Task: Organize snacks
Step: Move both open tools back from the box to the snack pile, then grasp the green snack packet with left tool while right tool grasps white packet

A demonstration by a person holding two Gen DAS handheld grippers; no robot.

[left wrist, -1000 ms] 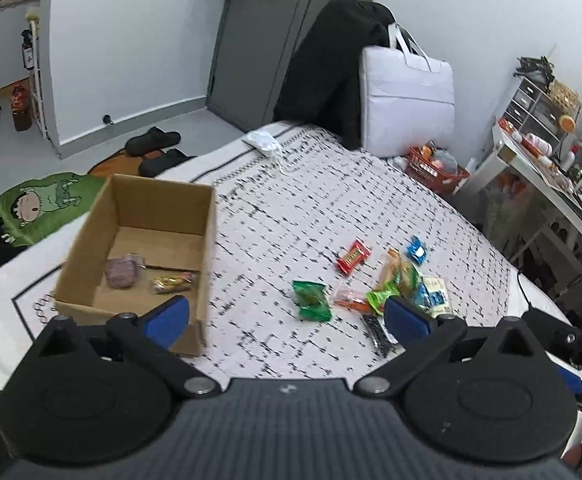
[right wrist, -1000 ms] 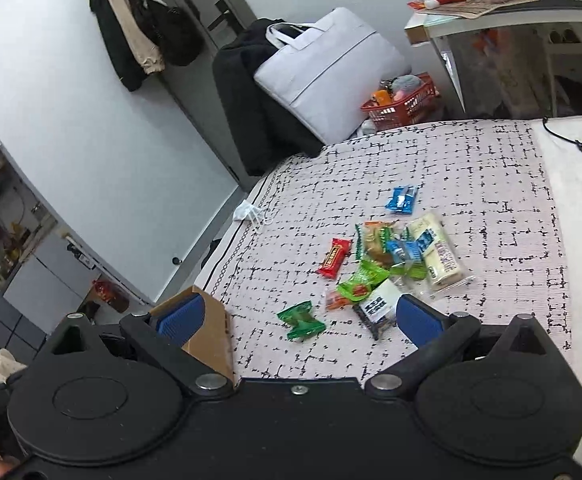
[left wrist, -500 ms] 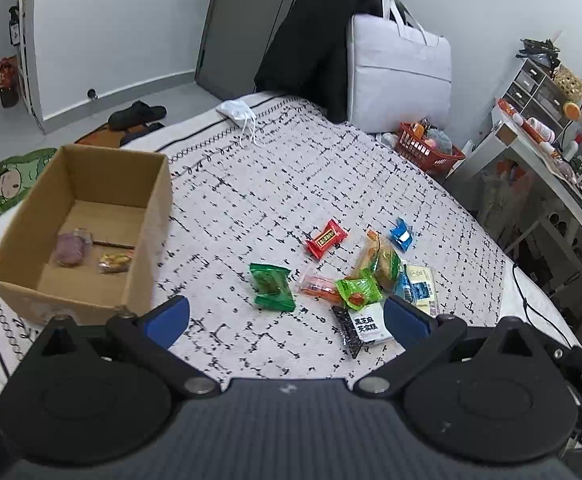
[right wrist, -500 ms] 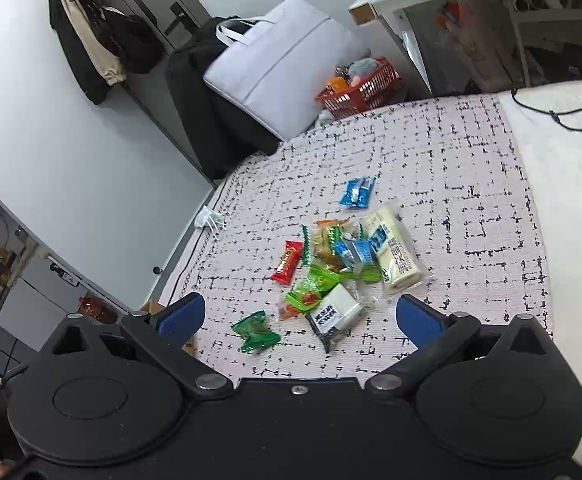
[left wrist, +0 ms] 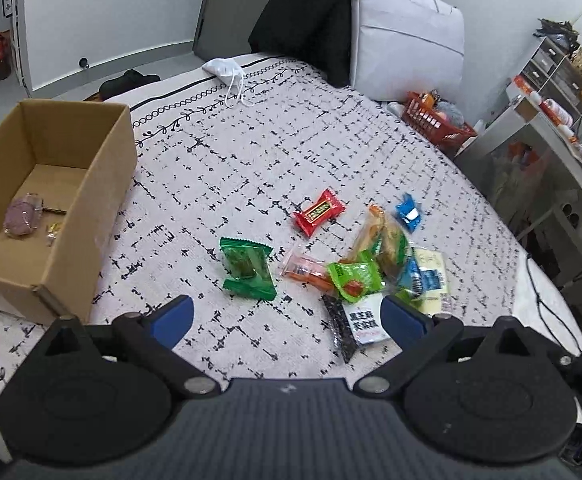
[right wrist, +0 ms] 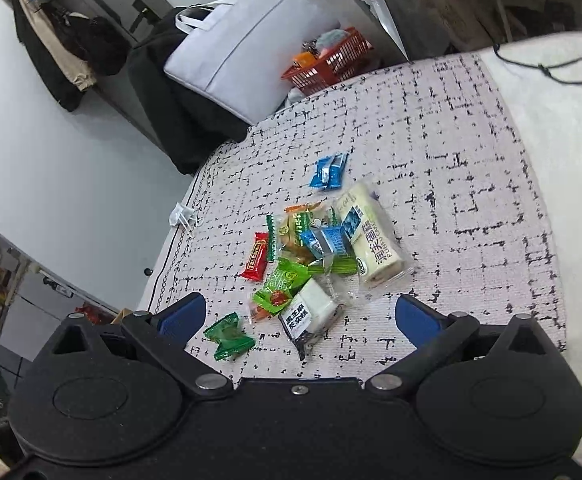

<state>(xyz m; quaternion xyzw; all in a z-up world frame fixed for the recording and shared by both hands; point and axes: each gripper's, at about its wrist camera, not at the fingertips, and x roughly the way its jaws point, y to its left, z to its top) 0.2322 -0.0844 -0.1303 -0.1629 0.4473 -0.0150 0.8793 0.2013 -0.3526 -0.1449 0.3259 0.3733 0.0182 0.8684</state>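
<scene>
While both hover, each claw (left wrist: pixel 287 316) (right wrist: pixel 299 316) gapes above snacks (right wrist: pixel 315 256).

Even, soft indoor light, faint shadows, no glare; both fisheye views bend at the edges, centre sharp.

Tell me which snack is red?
The red snack is the small wrapper with a yellow label, lying alone on the blanket between the dark green packet and the blue one. The others are green, blue, orange or white.
</scene>
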